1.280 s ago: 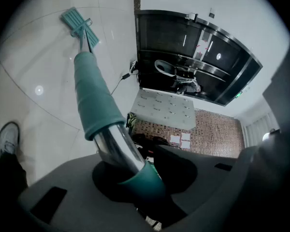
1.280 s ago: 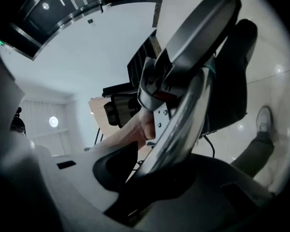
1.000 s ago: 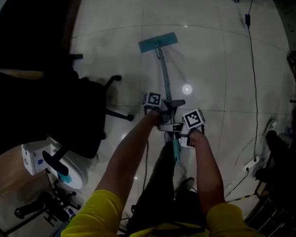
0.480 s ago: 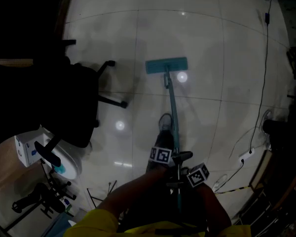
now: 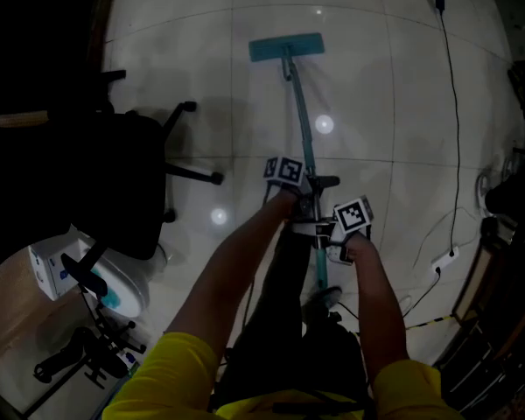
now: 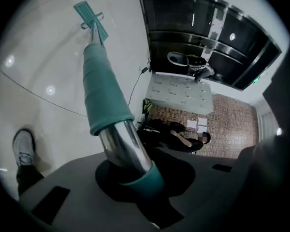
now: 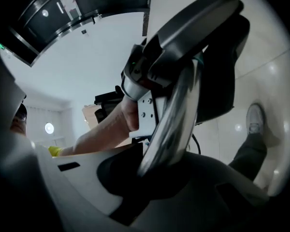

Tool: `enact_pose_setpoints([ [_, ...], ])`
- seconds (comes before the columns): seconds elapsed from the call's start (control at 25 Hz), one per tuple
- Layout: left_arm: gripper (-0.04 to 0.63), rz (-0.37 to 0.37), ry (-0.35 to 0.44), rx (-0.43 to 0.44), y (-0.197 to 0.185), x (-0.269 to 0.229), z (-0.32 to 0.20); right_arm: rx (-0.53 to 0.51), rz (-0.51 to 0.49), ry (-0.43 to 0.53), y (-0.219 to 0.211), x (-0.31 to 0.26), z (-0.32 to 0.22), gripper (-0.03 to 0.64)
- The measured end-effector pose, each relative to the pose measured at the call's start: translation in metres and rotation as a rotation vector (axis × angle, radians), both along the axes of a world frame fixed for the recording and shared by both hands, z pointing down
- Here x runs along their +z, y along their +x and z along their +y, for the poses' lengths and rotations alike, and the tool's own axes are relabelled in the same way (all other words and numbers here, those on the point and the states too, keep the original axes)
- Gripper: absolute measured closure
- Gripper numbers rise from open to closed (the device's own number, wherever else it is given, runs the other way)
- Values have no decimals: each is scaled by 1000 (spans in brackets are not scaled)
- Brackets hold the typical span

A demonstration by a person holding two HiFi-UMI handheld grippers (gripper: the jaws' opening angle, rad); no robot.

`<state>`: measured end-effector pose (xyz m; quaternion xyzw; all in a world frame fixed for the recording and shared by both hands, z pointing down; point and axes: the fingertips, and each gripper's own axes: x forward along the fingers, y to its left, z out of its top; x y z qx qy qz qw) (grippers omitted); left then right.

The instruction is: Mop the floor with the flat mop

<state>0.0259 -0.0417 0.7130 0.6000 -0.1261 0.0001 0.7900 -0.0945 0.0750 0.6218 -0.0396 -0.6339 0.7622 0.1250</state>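
Glossy tiled floor [image 5: 394,103]: flat mop head [image 5: 286,48] flat on it, office chair [image 5: 114,182], cable [image 5: 449,86].

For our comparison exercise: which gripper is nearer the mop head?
Left. The left gripper clamps the handle toward the mop head; the right gripper clamps it farther back.

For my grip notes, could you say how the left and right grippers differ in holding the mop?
The left gripper clamps the mop pole nearer the mop head, by its teal sleeve; the right gripper clamps bare chrome nearer the person. Both are shut on it.
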Motion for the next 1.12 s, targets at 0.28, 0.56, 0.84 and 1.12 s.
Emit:
enact_pose_setpoints([
  [0.28,515,39,-22,36,27,-23,61,112,-113,-108,11,-35,58,566],
  [0.56,541,128,-250,15,110,-120,310,-38,-12,-270,97,-142,289,561],
  [0.84,509,106,-157,12,112,-96,247,-13,-93,-119,101,-112,229,531],
  [1.12,509,-20,10,75,71,-7,106,81,-39,-7,60,-9,96,575],
])
